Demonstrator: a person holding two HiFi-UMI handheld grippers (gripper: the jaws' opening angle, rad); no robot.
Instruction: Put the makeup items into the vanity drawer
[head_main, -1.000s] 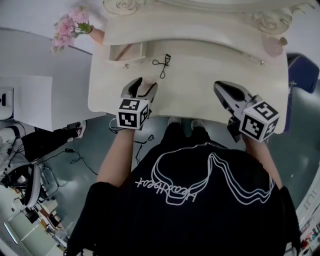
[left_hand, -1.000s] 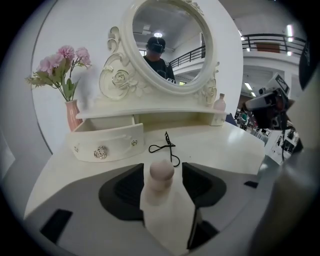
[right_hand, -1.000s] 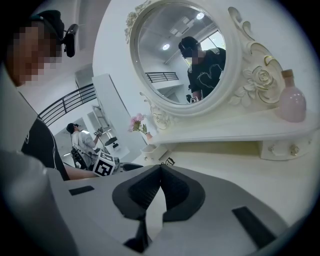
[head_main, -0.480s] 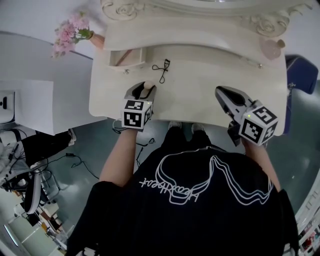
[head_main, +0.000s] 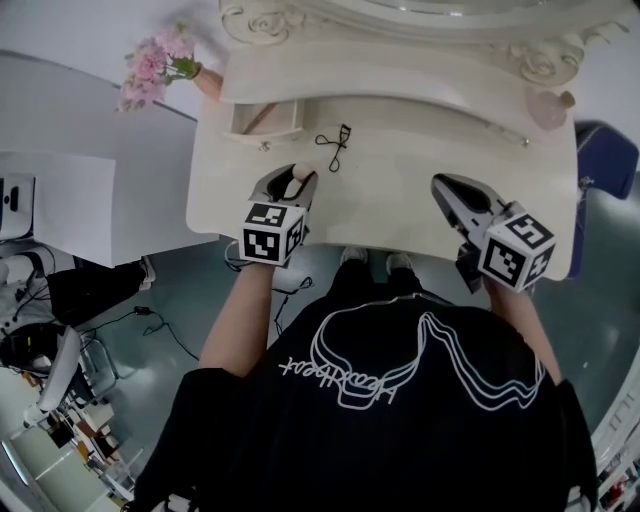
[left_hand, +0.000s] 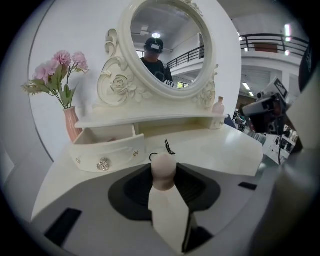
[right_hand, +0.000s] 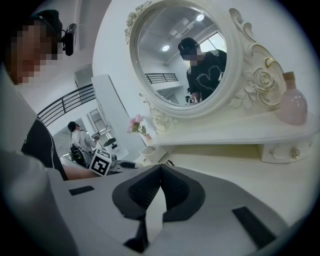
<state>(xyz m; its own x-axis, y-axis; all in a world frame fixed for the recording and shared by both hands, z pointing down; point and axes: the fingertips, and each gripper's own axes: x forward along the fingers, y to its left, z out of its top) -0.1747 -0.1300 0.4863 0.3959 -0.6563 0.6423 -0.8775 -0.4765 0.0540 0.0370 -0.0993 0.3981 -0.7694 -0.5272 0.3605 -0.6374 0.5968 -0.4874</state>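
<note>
Nearest to me, my left gripper (head_main: 288, 183) is clamped on a small makeup sponge (left_hand: 163, 169). Its jaws have just been closing, and the dark ribbed pads now sit against both sides of it. The sponge is pale pink, matte and gourd-shaped, with a rounded knob at the top. As far as I can tell, its long axis runs along the jaws with the knob pointing away from me. It looks soft, so I judge it will give under the pads rather than slip.

My right gripper (right_hand: 159, 170) rests with its jaws together at the tips and nothing between them. It hangs over the near right part of the vanity top (head_main: 400, 190), a smooth, glossy cream surface.

The coming move turns on where the open drawer (left_hand: 107, 152) lies from the held sponge: ahead and a little to the left. That puts the left hand far nearer to it, while the right is well apart. The drawer is a shallow cream box with small jewelled knobs on its front.

A thin black wire eyelash curler (head_main: 336, 141) lies just right of the drawer on the tabletop, waiting its turn.

Farther back, a shelf (left_hand: 150, 119) carries a pink bottle (left_hand: 218, 106). A vase of pink flowers (left_hand: 70, 125) stands at the left, below the carved oval mirror (left_hand: 167, 45).
</note>
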